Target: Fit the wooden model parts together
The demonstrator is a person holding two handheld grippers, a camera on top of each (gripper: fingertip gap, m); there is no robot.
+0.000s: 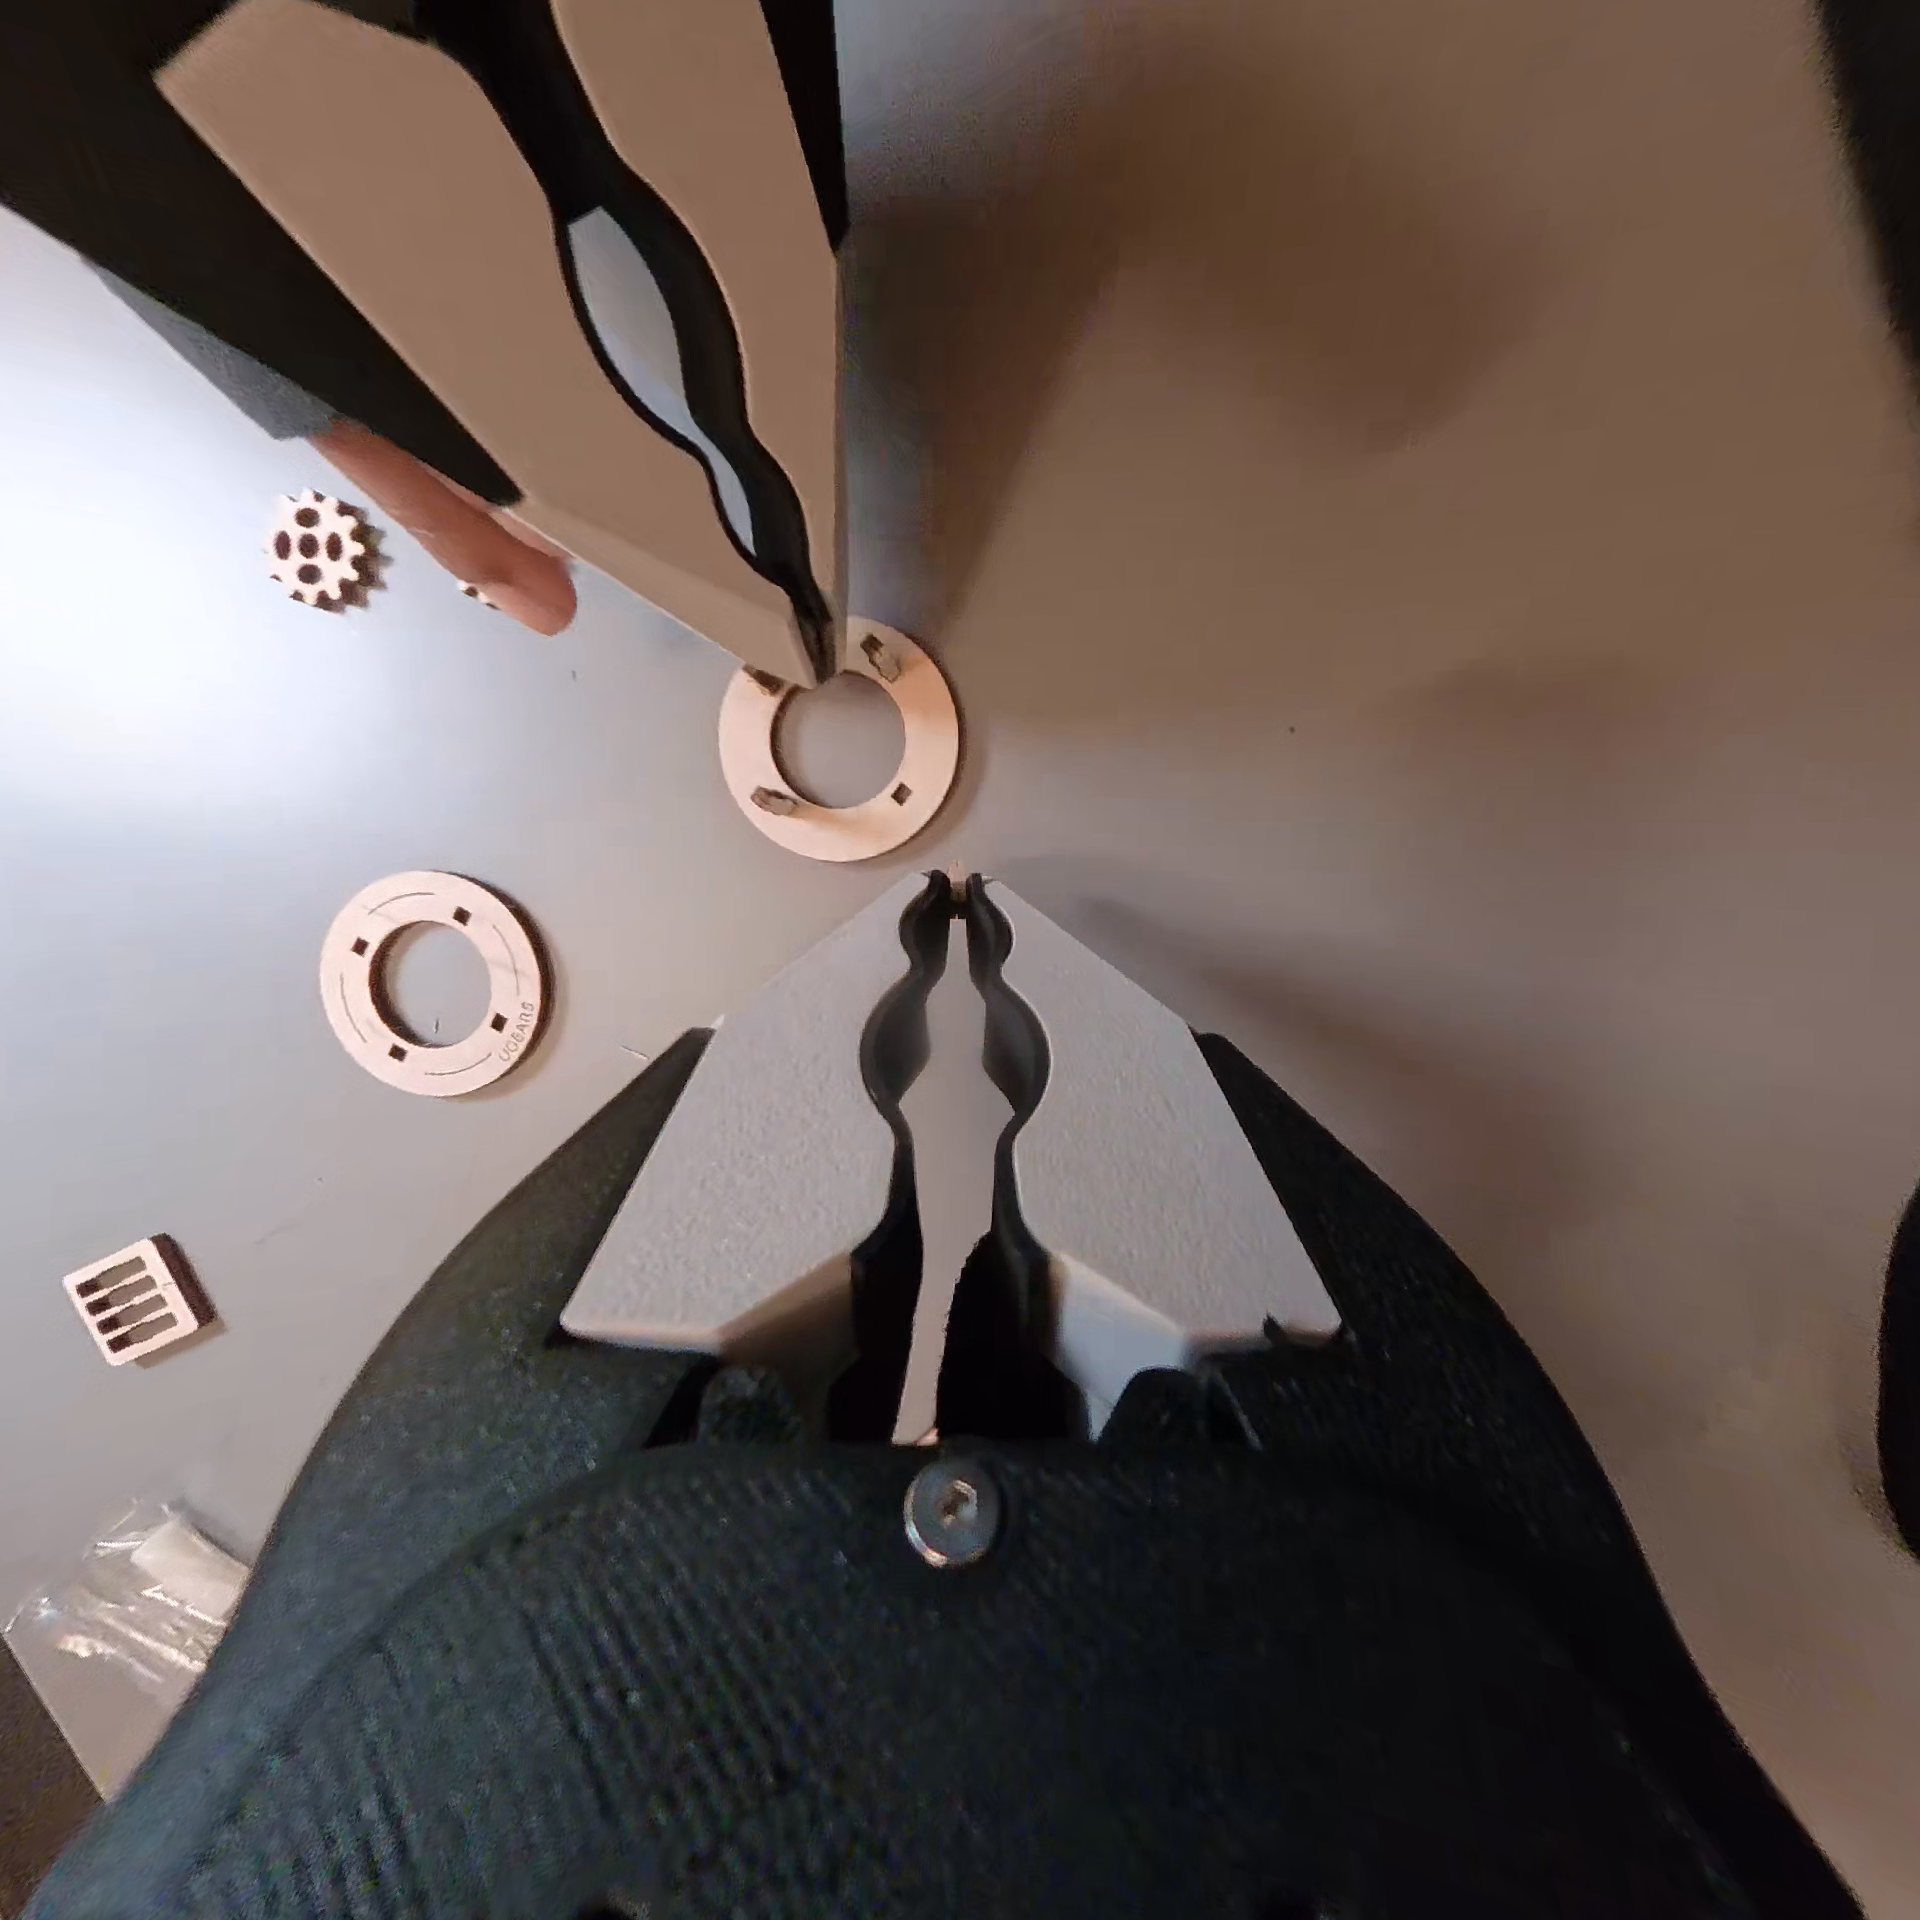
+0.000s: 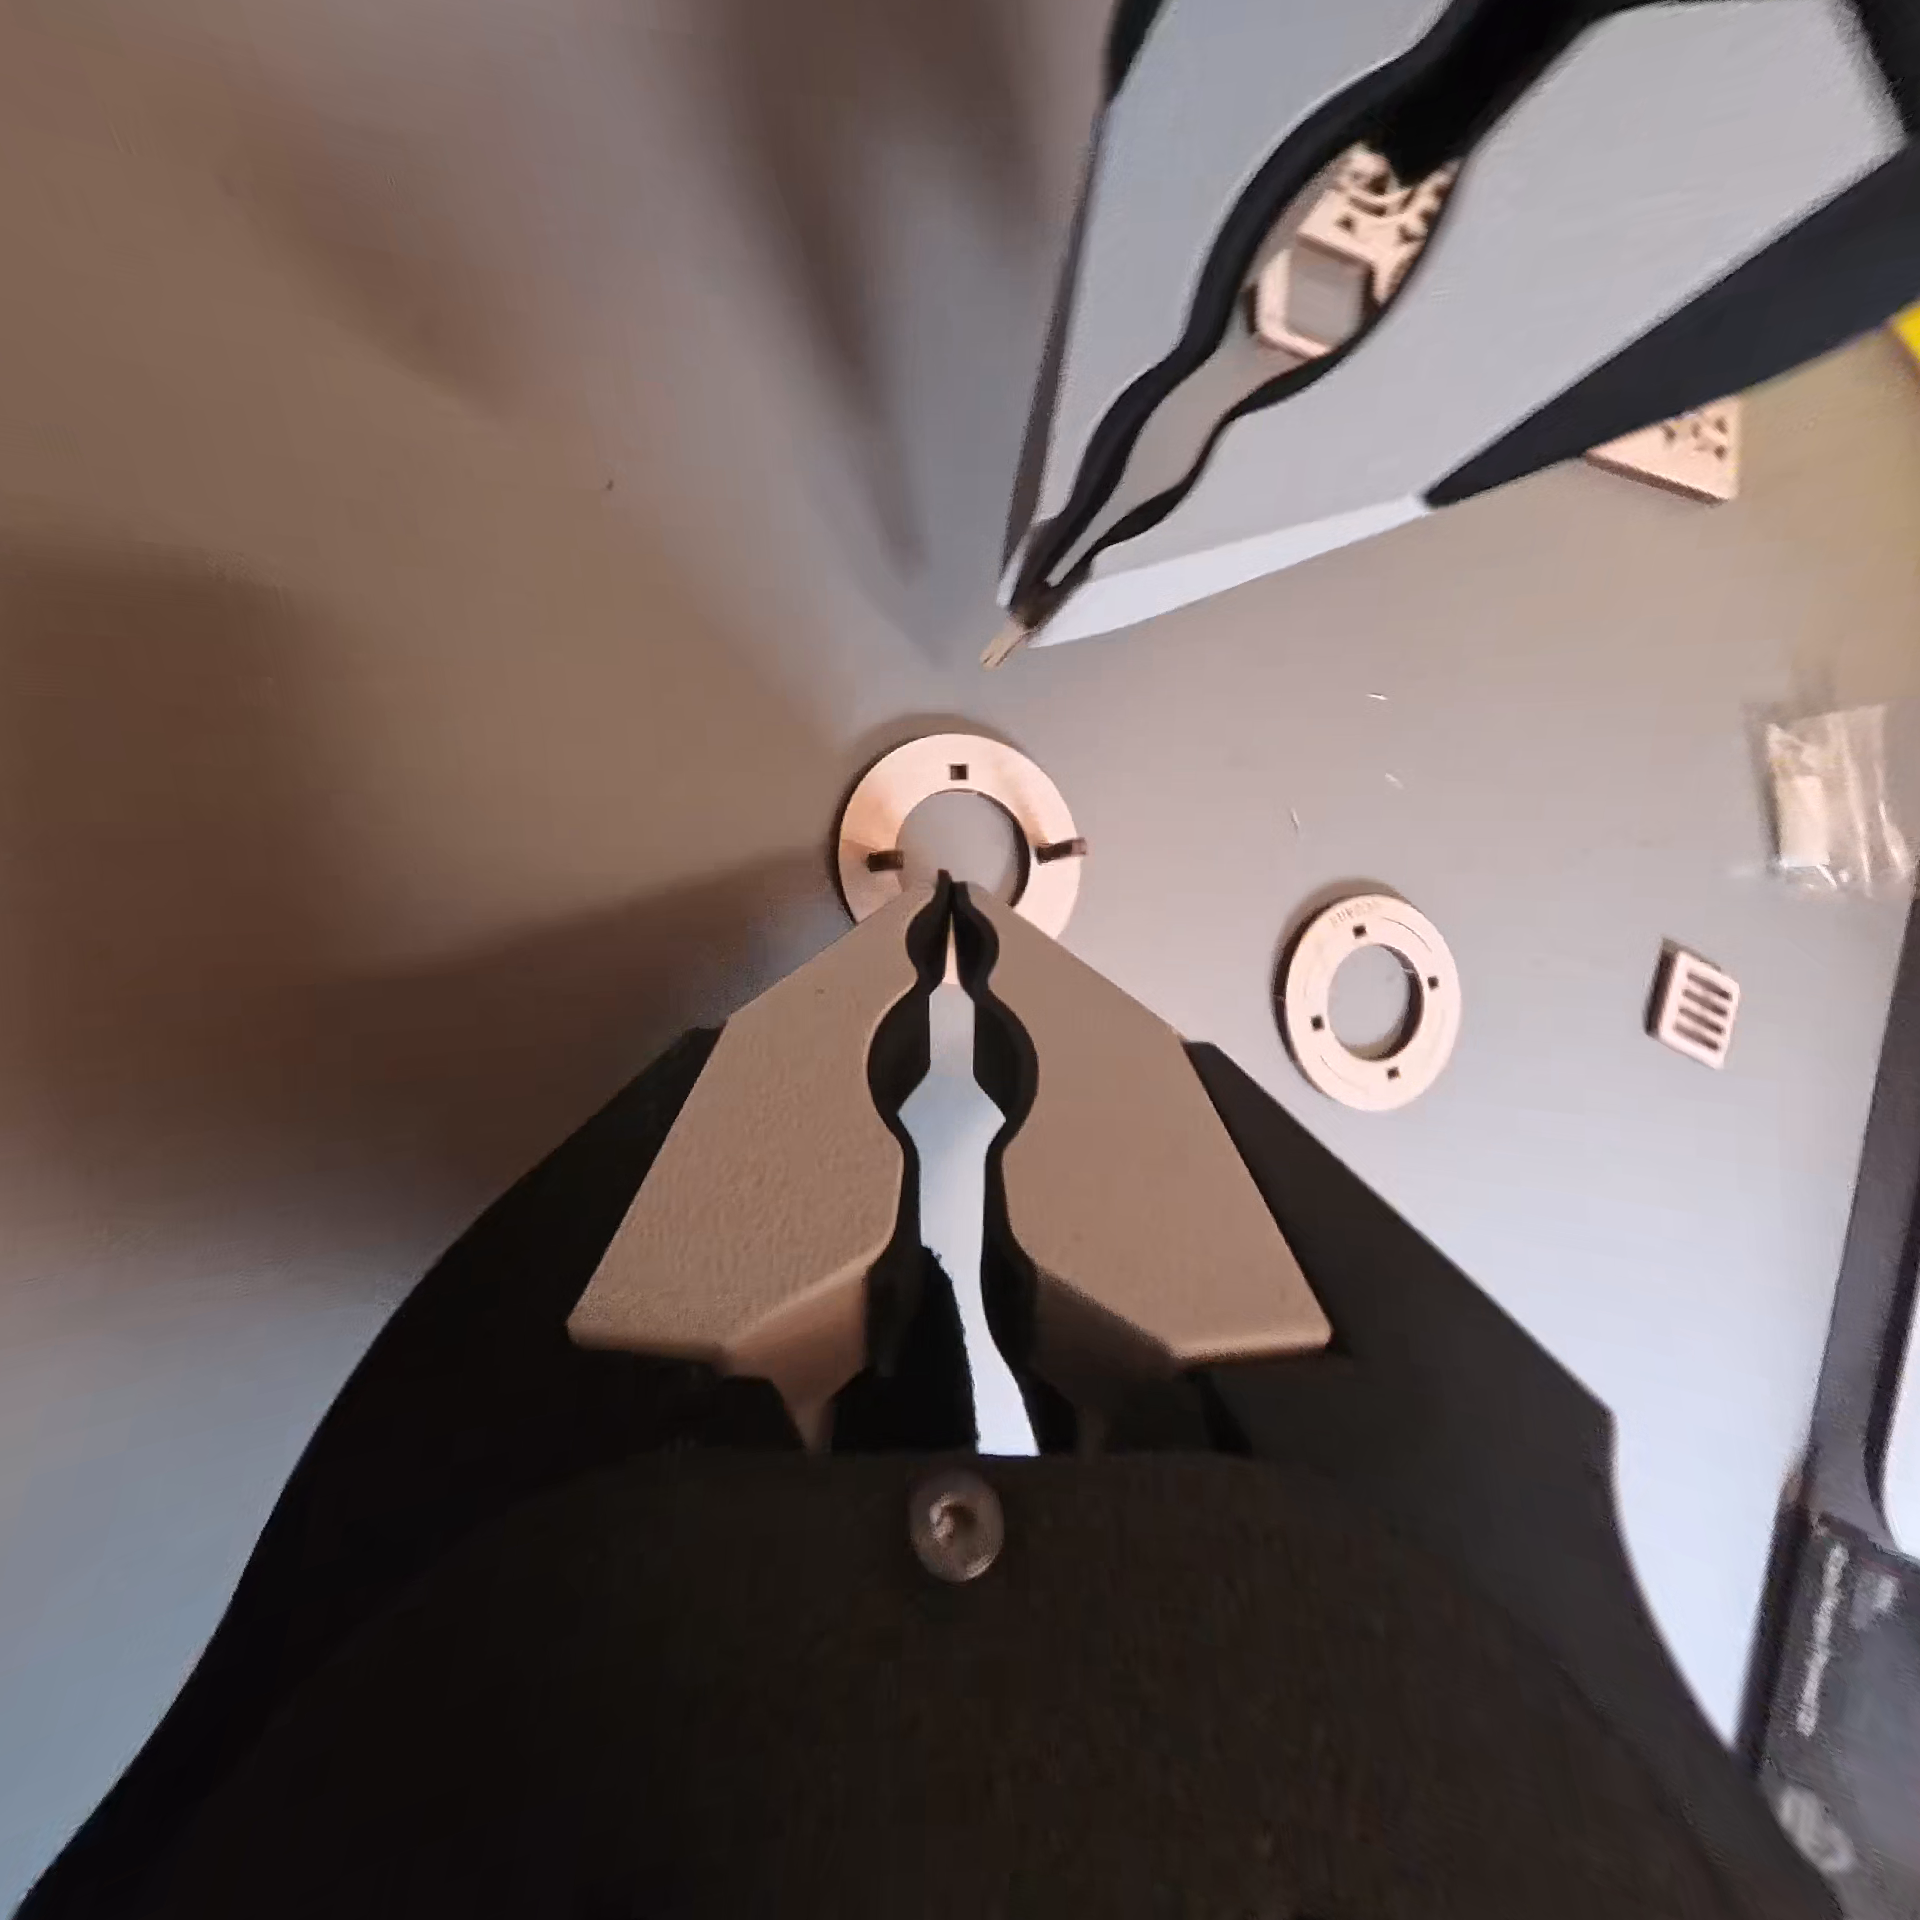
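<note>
A wooden ring point(image 1: 925, 727) lies flat on the grey table, with small wooden pegs standing in three of its slots and one slot point(image 1: 902, 795) empty. My left gripper point(image 1: 956, 888) is shut on a small wooden peg point(image 1: 956, 871) and holds it just short of the ring's near edge. In the right wrist view that peg point(image 2: 1000, 649) sticks out of the left gripper's tips beyond the ring point(image 2: 883, 805). My right gripper point(image 2: 948, 883) is shut with its tips at the ring's inner edge, between two pegs. I cannot tell whether it pinches anything.
A second wooden ring point(image 1: 434, 982) with empty slots lies to the left, also in the right wrist view point(image 2: 1371, 1003). A small gear point(image 1: 322, 549), a slatted square piece point(image 1: 137, 1299) and a clear plastic bag point(image 1: 114, 1621) lie further out. More wooden parts point(image 2: 1683, 447) lie beyond. The gap from one gripper's tips to the other's is roughly 5 cm. About 12 cm separates my right fingertips from the small gear point(image 1: 322, 549).
</note>
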